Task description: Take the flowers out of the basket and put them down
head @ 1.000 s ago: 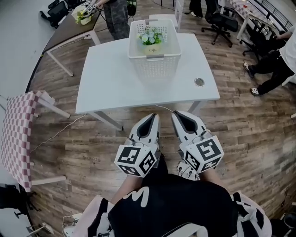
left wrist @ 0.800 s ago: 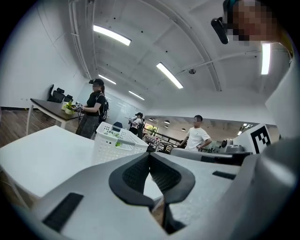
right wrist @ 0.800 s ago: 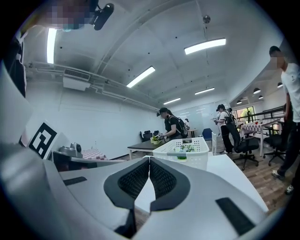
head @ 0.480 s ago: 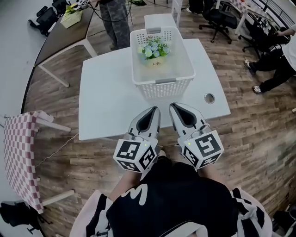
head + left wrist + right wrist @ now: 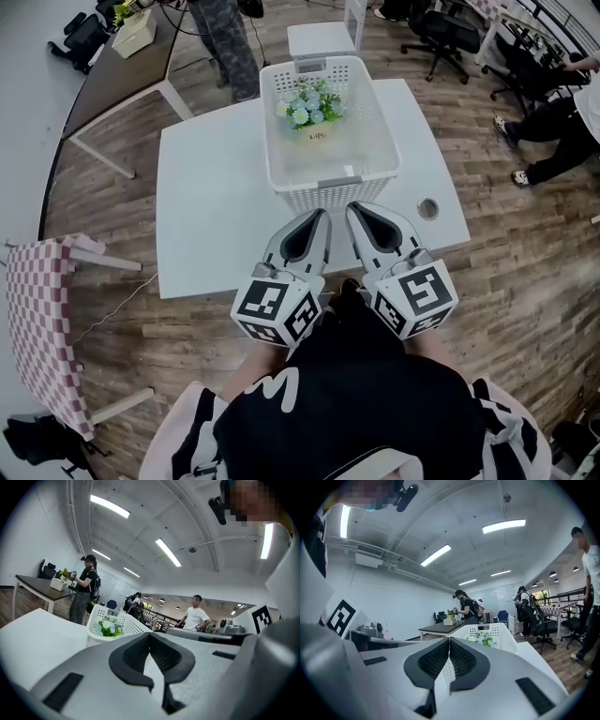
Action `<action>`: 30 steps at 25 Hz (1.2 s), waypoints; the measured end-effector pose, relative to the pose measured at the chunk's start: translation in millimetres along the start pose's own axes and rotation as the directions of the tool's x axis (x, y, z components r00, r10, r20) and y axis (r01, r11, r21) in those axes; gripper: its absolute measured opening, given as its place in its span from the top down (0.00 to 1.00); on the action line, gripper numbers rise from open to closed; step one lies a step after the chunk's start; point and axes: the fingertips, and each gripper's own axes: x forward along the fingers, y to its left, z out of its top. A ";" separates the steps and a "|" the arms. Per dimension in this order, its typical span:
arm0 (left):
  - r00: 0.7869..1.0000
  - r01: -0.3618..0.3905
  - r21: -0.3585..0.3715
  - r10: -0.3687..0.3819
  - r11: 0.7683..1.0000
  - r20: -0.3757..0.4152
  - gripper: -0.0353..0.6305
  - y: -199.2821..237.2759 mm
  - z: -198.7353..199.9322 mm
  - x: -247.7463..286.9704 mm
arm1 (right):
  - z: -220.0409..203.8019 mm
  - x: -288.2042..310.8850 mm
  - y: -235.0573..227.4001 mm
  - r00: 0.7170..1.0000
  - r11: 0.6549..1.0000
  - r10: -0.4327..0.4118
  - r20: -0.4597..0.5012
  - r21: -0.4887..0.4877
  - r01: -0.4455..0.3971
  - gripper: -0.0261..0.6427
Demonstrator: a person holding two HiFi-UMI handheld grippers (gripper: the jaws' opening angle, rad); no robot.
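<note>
A white perforated basket [image 5: 292, 131] stands on the white table [image 5: 211, 206], toward its far side. Inside, against the far wall, sits a small pot of blue, white and green flowers [image 5: 310, 103]. The same flowers [image 5: 107, 626] show in the left gripper view and the flowers [image 5: 483, 640] in the right gripper view. My left gripper [image 5: 322, 215] and right gripper [image 5: 353, 209] hover side by side at the basket's near wall, both shut and empty, tips close to the near handle [image 5: 338, 181].
A round cable hole [image 5: 427, 208] lies at the table's right near corner. A checked chair [image 5: 37, 319] stands at the left. A person [image 5: 220, 33] stands beyond the table by a dark desk [image 5: 112, 66]. Office chairs [image 5: 441, 28] and seated people are at the right.
Both grippers have moved forward together from over the floor to the basket's near wall, over the table's near edge. Both stayed shut throughout.
</note>
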 end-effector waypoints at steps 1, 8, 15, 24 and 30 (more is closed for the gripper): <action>1.000 0.000 0.001 0.000 1.000 0.003 0.94 1.7 3.0 4.3 | 2.1 2.4 -3.5 1.000 1.000 -0.001 0.003 0.000 0.001 0.94; 0.999 -0.022 0.008 0.022 1.000 0.030 0.94 15.7 28.3 34.9 | 24.7 29.9 -29.6 0.999 0.999 0.039 0.038 -0.015 -0.039 0.94; 0.996 -0.089 0.034 0.088 0.995 0.034 0.94 43.1 61.1 76.3 | 47.3 78.1 -55.8 0.994 0.994 0.102 0.029 -0.050 -0.101 0.94; 0.994 -0.097 0.023 0.096 0.995 0.044 0.94 59.3 83.8 112.5 | 58.7 124.1 -87.7 0.990 0.988 0.142 0.001 -0.058 -0.142 0.94; 0.993 -0.107 -0.002 0.107 0.994 0.054 0.94 68.3 91.5 123.0 | 51.3 156.6 -101.6 0.985 0.984 0.163 -0.049 -0.072 -0.166 0.94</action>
